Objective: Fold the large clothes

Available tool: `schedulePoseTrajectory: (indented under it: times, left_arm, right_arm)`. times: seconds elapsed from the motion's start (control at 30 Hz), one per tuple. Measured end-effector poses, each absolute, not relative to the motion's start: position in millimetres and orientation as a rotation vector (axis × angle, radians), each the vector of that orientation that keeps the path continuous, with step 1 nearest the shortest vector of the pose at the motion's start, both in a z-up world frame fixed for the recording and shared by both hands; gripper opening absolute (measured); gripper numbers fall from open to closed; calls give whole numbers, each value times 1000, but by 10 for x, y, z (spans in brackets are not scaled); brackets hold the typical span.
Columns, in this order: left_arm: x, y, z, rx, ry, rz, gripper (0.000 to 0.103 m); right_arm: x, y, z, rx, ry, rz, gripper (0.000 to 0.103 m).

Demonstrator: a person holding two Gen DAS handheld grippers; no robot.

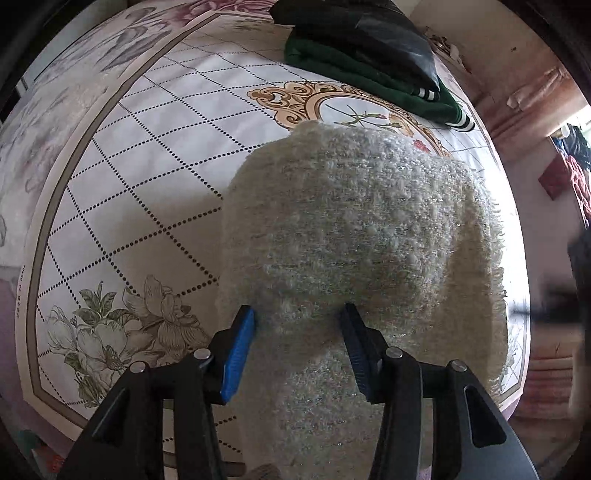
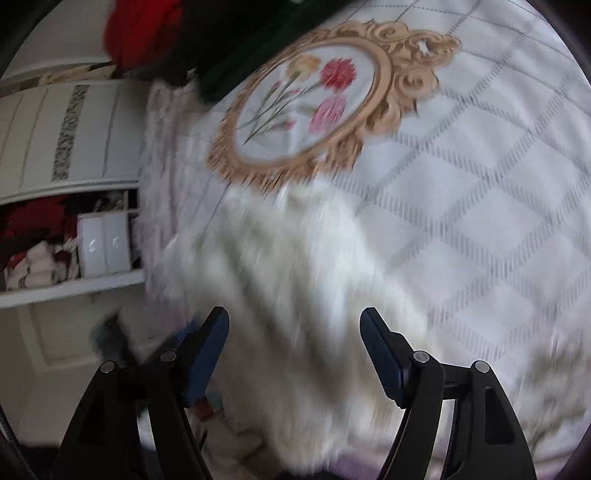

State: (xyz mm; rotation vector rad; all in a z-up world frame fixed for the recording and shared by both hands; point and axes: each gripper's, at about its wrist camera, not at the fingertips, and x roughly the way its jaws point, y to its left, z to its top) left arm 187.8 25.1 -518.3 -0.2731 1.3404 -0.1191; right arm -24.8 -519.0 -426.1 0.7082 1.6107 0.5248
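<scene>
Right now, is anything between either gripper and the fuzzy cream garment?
Nothing visible. The left gripper has the cream garment between its spread fingers; the right gripper is open just above it, though that view is blurred.

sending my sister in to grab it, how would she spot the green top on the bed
Start from the bed with its white cover of dotted diamonds and the gold oval frame of flowers printed in the middle. Just past that frame, at the far edge, lies a folded pile. The green top sits under a shiny black garment; it alone has white-striped cuffs.
</scene>
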Motion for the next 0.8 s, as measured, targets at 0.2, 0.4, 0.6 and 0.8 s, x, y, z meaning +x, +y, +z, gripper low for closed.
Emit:
schedulePoseTrajectory:
  times: [0.2,0.4,0.6,0.8]
  left_arm:
    - [1890,226,-5177,-265,1340,-119,45]
    - [1888,246,-5150,-256,1333,-116,45]
    - [1864,347,-5130,-287,1332,-114,46]
    - [1813,359,-5097,-290,1350,-124,52]
  right_arm:
    - [-983,-4729,-4788,597,1869,528,76]
    - [-883,-4537,-4791,651,1756,498,29]
    - [-894,-4368,-3934,576,1537,631,23]
    - [-779,-4399,-3970,378,1555,551,26]
